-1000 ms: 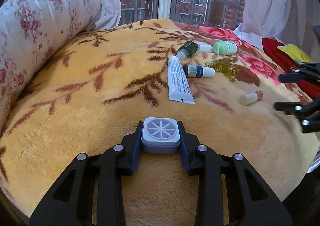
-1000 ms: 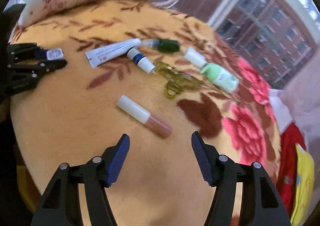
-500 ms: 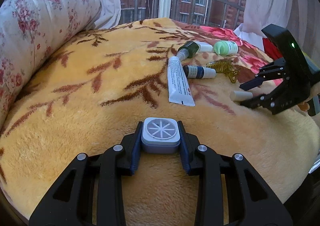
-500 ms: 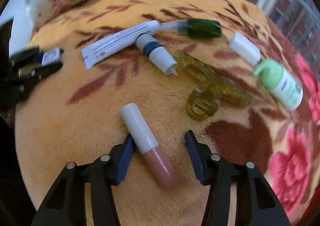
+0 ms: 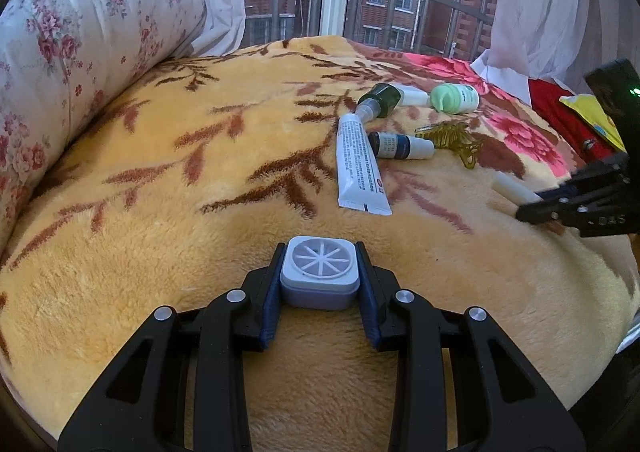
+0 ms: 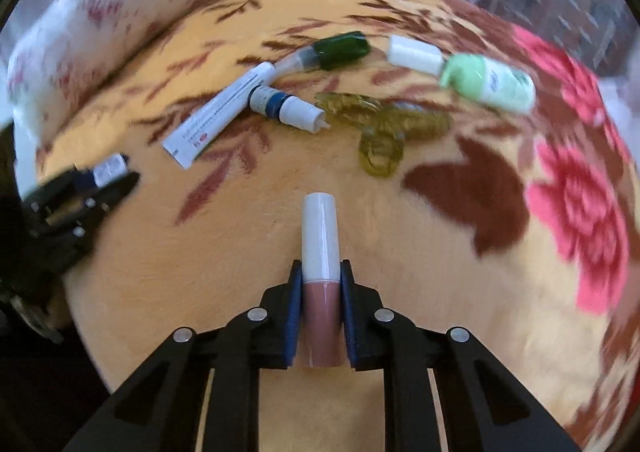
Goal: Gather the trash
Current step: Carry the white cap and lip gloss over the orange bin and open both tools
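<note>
A pink lip gloss tube [image 6: 321, 284] is clamped in the right tool [image 6: 320, 304]; a square grey case [image 5: 319, 276] is gripped by the left tool [image 5: 319, 284], above the bed's yellow blanket [image 5: 160, 192].

My left gripper [image 5: 319, 284] and right gripper [image 6: 321, 312] look alike: black skeletal plastic linkages, silver round screws, dark blue ribbed pads [image 6: 294, 316] on each finger.

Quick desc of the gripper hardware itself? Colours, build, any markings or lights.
Both the left gripper and right gripper are black skeletal linkages with cut-out arms, silver pivot screws and dark blue ribbed finger pads. From the left wrist view, the right unit's black body shows a green LED and faint embossed characters. No cables or sleeves visible.
</note>
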Demonstrator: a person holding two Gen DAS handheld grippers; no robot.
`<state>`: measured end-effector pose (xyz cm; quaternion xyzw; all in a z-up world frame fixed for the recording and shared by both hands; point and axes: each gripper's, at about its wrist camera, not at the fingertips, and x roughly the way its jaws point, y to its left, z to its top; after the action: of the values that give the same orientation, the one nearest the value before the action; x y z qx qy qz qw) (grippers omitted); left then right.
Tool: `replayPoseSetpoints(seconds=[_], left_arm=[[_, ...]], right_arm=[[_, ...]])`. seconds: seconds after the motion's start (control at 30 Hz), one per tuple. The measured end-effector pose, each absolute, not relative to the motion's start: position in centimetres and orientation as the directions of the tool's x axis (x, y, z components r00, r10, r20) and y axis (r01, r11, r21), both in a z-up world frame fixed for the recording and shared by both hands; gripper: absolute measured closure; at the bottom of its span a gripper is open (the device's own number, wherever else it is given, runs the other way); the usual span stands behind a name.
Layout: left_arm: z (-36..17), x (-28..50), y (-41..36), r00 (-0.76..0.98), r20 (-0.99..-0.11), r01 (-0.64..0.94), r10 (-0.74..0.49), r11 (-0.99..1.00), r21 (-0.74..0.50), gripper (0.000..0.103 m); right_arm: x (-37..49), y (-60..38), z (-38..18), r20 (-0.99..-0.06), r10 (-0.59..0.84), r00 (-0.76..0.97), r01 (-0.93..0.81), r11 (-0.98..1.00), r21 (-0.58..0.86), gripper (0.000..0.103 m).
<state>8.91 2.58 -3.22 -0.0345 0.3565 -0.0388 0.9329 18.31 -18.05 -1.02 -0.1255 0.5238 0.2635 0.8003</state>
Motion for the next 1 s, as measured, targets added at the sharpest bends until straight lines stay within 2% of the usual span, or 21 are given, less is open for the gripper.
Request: replayPoseSetpoints(seconds=[0.27, 0.4, 0.6, 0.87, 1.0], left_arm=[[-2.0, 8.5, 4.5, 0.751, -0.626, 0.068, -0.211, 0.967, -0.245, 0.072], [-0.4, 6.9, 3.7, 0.754, -0.619, 0.099, -0.220, 0.970, -0.224, 0.072], [2.8, -0.4, -0.3, 0.770, -0.607, 0.197, -0.196, 0.978, -0.066, 0.072], [0.2, -7.1, -2.7, 0.703, -0.683, 0.243, -0.199, 0.970, -0.033, 0.072], [-2.4, -8.1, -2.8, 0.639, -0.743, 0.231, -0.199, 0.971, -0.061, 0.072]], right_arm=[[11.2, -20.7, 1.2, -0.782, 0.387, 0.488, -0.391, 0.898, 0.200, 0.085], [6.2, -21.6, 2.2, -0.712, 0.351, 0.608, -0.315, 0.930, 0.189, 0.085], [-2.7, -22.1, 2.8, -0.626, 0.348, 0.698, -0.292, 0.936, 0.194, 0.085], [-8.9, -22.1, 0.7, -0.642, 0.368, 0.673, -0.282, 0.929, 0.237, 0.085], [-10.5, -22.1, -1.4, -0.698, 0.358, 0.621, -0.241, 0.934, 0.265, 0.085]])
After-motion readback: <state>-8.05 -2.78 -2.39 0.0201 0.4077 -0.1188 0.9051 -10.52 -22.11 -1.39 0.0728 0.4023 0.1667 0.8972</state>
